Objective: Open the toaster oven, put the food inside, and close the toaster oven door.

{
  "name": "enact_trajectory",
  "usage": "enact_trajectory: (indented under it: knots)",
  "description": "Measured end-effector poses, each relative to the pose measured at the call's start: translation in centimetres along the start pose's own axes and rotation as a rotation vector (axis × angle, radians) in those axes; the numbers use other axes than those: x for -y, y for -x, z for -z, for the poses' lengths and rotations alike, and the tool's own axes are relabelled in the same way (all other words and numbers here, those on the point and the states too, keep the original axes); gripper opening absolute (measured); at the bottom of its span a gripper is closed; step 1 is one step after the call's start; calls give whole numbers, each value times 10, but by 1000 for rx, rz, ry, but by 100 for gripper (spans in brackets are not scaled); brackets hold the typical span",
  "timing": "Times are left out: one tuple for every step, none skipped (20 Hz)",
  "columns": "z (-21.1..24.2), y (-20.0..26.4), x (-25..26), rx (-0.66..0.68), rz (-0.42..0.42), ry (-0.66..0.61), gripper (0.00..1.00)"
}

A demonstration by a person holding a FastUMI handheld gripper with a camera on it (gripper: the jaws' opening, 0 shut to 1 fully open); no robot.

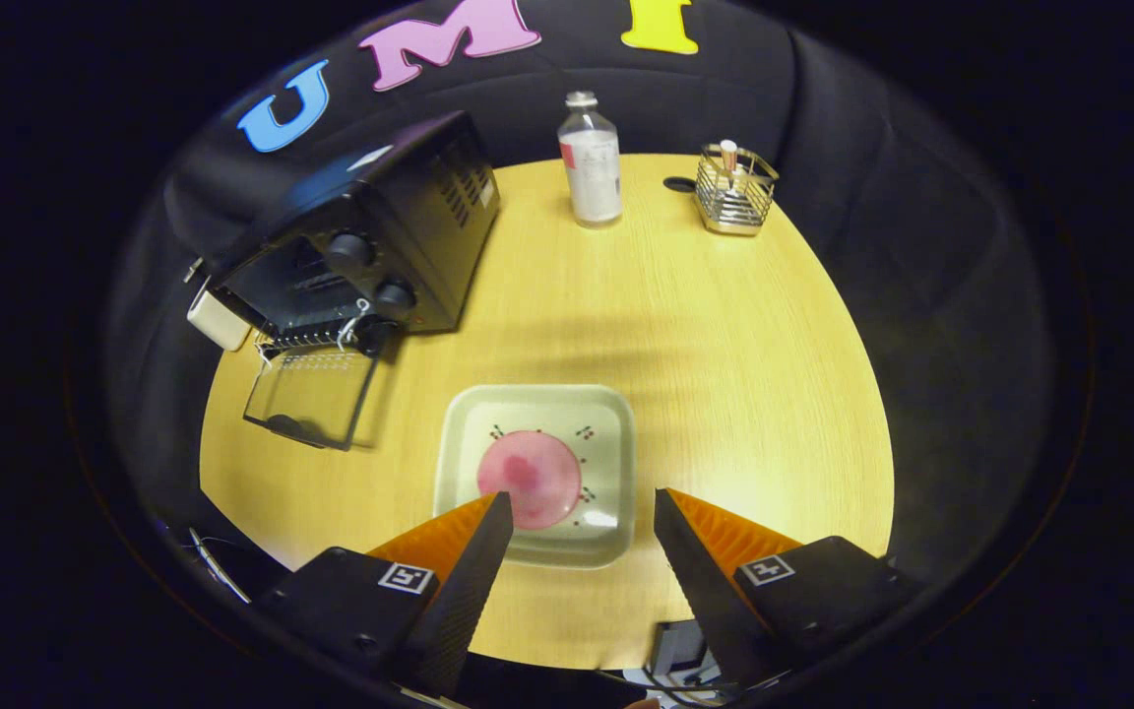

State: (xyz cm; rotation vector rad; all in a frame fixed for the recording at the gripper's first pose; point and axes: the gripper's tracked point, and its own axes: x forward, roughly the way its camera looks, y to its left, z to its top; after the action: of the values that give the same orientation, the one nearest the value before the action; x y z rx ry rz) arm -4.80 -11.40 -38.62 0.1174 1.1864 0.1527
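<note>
Already the toaster oven [350,236] stands with its glass door [311,394] dropped flat on the table [724,394]. My jaws hang wide and empty above the pink food disc [530,479] on its square plate [459,433]. I judge a shallow grip could skid the disc or drag the plate.
</note>
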Motion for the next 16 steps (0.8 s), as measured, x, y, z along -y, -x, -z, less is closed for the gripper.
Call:
enact_trajectory:
  knots:
    - [0, -8, 3, -35, -14, -1, 92]
    - [3, -17, 6, -70, -24, 2, 90]
    - [4, -25, 10, -99, -26, 4, 85]
    - [5, -32, 14, -124, -22, -1, 83]
    - [7, -39, 18, -150, -12, -11, 73]
    - [10, -44, 21, -180, -11, -20, 71]
    - [13, -51, 23, -202, -7, -23, 71]
    - [15, -55, 25, -219, 0, -19, 71]
    - [23, -58, 29, -258, 24, -11, 63]
    - [16, -62, 33, -241, 44, -11, 55]
    - [22, -64, 34, -272, 38, -10, 45]
    - [20, -60, 33, -281, 28, -9, 35]
    - [19, -59, 34, -285, 11, 6, 35]
    - [16, -62, 29, -276, -29, 6, 34]
    - [15, -64, 28, -264, -68, 6, 15]
    - [16, -61, 28, -257, -107, -4, 15]
